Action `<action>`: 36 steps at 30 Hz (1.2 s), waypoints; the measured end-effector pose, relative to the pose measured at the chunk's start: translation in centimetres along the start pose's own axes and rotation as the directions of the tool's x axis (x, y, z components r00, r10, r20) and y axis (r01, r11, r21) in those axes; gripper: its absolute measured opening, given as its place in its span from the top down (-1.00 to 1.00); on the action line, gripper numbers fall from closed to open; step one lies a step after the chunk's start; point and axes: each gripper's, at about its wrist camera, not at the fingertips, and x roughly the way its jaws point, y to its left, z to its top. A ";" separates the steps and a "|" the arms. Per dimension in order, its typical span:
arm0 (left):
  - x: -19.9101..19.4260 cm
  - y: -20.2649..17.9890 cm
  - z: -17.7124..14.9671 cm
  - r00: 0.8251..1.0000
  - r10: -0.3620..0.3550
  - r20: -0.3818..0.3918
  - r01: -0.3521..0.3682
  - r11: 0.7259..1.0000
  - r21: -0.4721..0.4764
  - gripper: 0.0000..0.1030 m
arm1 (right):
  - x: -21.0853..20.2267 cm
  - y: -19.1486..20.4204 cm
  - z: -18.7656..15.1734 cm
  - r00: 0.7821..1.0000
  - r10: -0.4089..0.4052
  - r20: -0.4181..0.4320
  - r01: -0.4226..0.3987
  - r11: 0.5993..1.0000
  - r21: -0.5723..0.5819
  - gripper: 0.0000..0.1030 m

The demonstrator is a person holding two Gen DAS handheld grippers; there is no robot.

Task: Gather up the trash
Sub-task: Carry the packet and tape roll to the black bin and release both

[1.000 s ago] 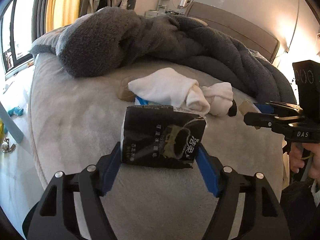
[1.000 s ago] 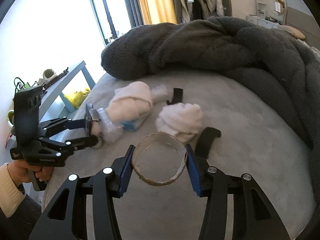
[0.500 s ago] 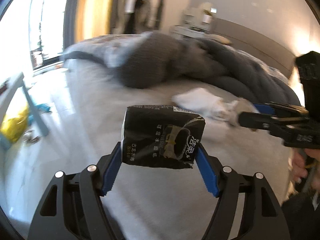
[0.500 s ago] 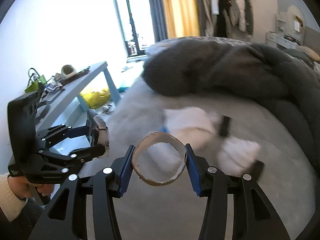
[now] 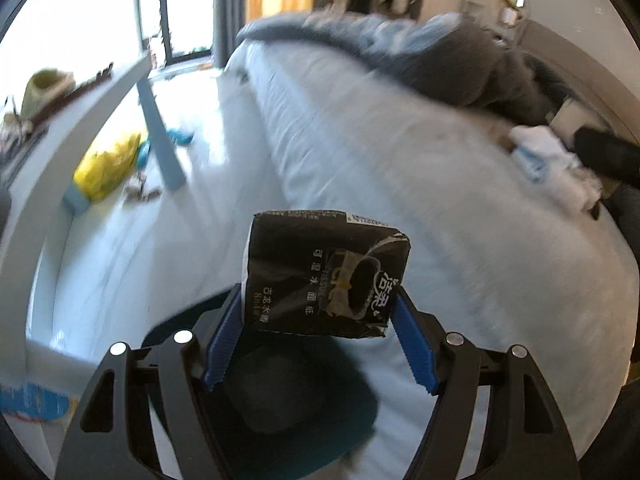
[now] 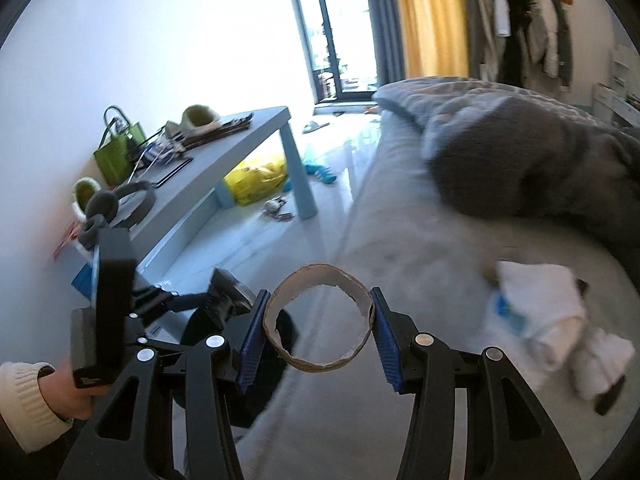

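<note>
The black tissue packet (image 5: 326, 274) was clamped between the blue pads of the left tongs (image 5: 320, 332), its long axis running across from pad to pad, printed face toward the camera. It was held in the air off the side of the bed (image 5: 460, 216), above a dark round-mouthed container (image 5: 304, 408) on the floor that was probably a trash bin; blur left its identity uncertain. The cardboard tape ring (image 6: 319, 318) was gripped across its width by the right tongs (image 6: 318, 336), its open hole facing the camera, and was squeezed slightly out of round. In the right wrist view the left tongs (image 6: 218, 300) lay to the left and just ahead, beside the same dark container (image 6: 240, 364), so the left hand appeared nearer to the drop point. A white sock (image 6: 548, 300) lay on the bed, well apart to the right. A grey blanket (image 6: 520, 168) was heaped farther back. A blue counter (image 6: 224, 156) stood by the wall.
</note>
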 end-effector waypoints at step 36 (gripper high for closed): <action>-1.8 9.0 -5.0 0.982 0.008 -0.190 -0.039 0.987 -0.158 -0.72 | 13.2 9.1 -1.1 0.964 0.063 -0.260 -0.065 0.998 0.000 0.02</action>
